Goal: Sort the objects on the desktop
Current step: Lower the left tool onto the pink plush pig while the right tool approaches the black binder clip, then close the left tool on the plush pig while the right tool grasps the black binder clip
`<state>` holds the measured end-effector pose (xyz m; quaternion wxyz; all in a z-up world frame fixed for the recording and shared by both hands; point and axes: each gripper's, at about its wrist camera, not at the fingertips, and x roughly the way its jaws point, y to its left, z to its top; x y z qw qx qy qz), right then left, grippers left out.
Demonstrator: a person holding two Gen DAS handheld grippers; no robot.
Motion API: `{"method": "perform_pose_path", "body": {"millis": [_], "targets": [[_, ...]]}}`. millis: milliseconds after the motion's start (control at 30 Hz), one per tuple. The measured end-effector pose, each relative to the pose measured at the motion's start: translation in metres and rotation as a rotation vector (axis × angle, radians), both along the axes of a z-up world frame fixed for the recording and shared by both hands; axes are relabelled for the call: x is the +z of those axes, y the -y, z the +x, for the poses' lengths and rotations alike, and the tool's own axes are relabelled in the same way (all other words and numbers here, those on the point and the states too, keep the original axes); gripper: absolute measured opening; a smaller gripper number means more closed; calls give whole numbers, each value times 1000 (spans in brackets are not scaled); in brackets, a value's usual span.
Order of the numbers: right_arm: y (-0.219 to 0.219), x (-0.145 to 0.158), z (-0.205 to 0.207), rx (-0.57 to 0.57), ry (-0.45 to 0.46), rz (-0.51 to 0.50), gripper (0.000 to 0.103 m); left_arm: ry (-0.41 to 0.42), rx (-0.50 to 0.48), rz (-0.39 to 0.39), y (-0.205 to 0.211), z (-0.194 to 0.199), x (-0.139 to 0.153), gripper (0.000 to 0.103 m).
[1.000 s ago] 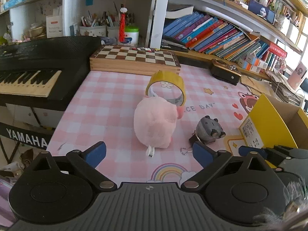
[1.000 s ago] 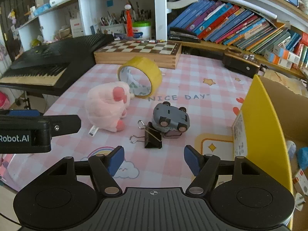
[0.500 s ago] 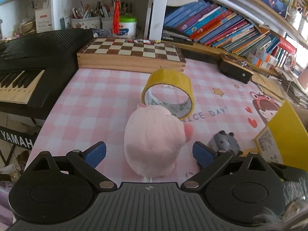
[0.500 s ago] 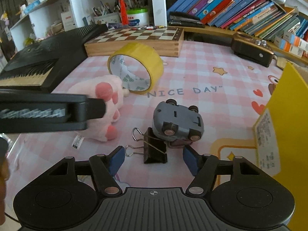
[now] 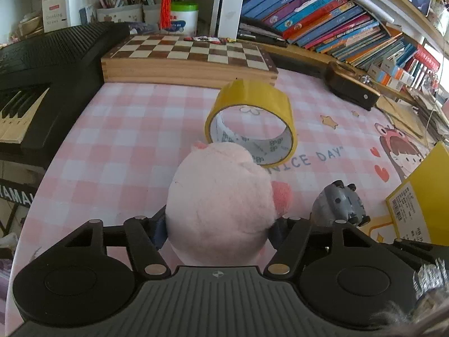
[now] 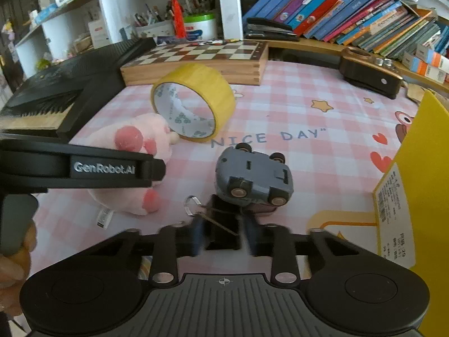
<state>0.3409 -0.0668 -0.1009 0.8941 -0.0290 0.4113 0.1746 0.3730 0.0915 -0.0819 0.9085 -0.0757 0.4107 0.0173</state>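
A pink plush toy (image 5: 221, 196) lies on the pink checked mat (image 5: 118, 146). My left gripper (image 5: 217, 230) has it between its jaws, which are closing, and both pads press its sides. My right gripper (image 6: 223, 236) is shut on a black binder clip (image 6: 221, 221) lying just in front of an overturned grey toy car (image 6: 252, 177). A yellow tape roll (image 6: 196, 101) stands on edge behind the plush (image 6: 132, 140). The left gripper's side (image 6: 106, 168) crosses the right wrist view. The car (image 5: 339, 202) also shows right of the plush.
A yellow cardboard box (image 6: 415, 196) stands open at the right. A wooden chessboard (image 5: 188, 56) and a dark case (image 5: 353, 84) sit at the back, a black keyboard (image 5: 42, 64) at the left, and bookshelves behind. A hand (image 6: 14, 266) holds the left gripper.
The left gripper came forward and down around the plush and its jaws narrowed onto it. The right gripper moved down to the binder clip and shut on it.
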Motion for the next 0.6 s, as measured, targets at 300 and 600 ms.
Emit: {"method": "perform_pose_path", "body": {"millis": [300,600], "targets": [[-4,18,-20,93,31,12,26,26,18,-65,-14,-28,20,56],[3,34,-42,93,33,31,26,85,52,-137,-25,-73,47,56]]}}
